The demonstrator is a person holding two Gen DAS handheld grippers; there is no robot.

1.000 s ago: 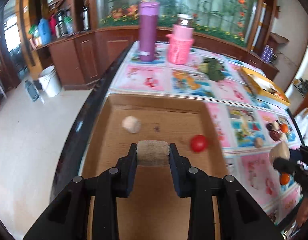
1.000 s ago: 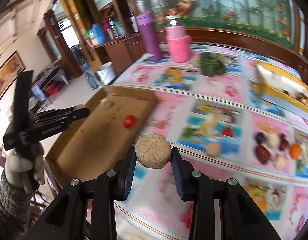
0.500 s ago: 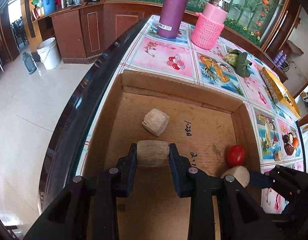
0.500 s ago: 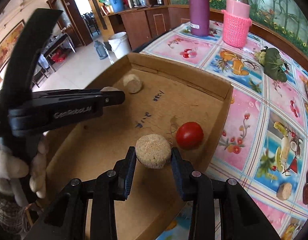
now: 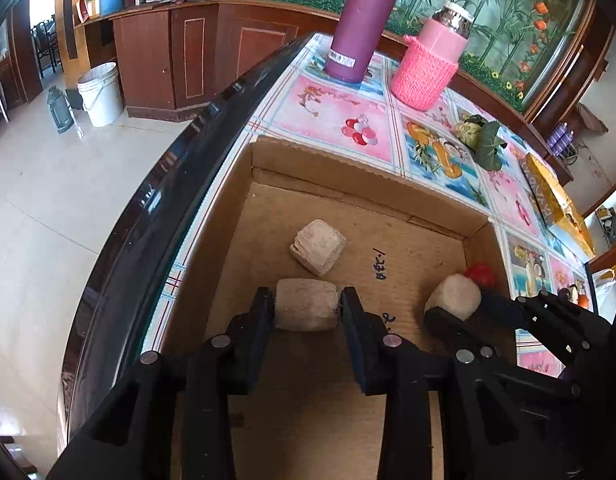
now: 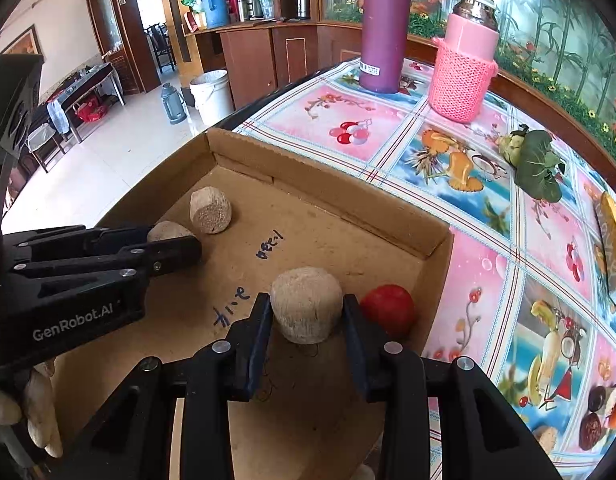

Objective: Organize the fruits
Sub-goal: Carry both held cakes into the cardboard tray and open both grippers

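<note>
A beige chunk (image 5: 305,310) is clamped by the left gripper (image 5: 306,312), another chunk (image 6: 306,305) by the right gripper (image 6: 306,312); released carelessly, the tomato (image 6: 388,309) could be knocked rolling inside the box (image 6: 332,192).

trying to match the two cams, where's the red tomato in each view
Left wrist: the tomato sits at the right, in the cardboard box's far right corner, half hidden behind the beige piece in the right gripper.
Right wrist: the tomato is just right of centre, beside the right gripper.
Shared landmark: the purple bottle at the table's far end.
</note>
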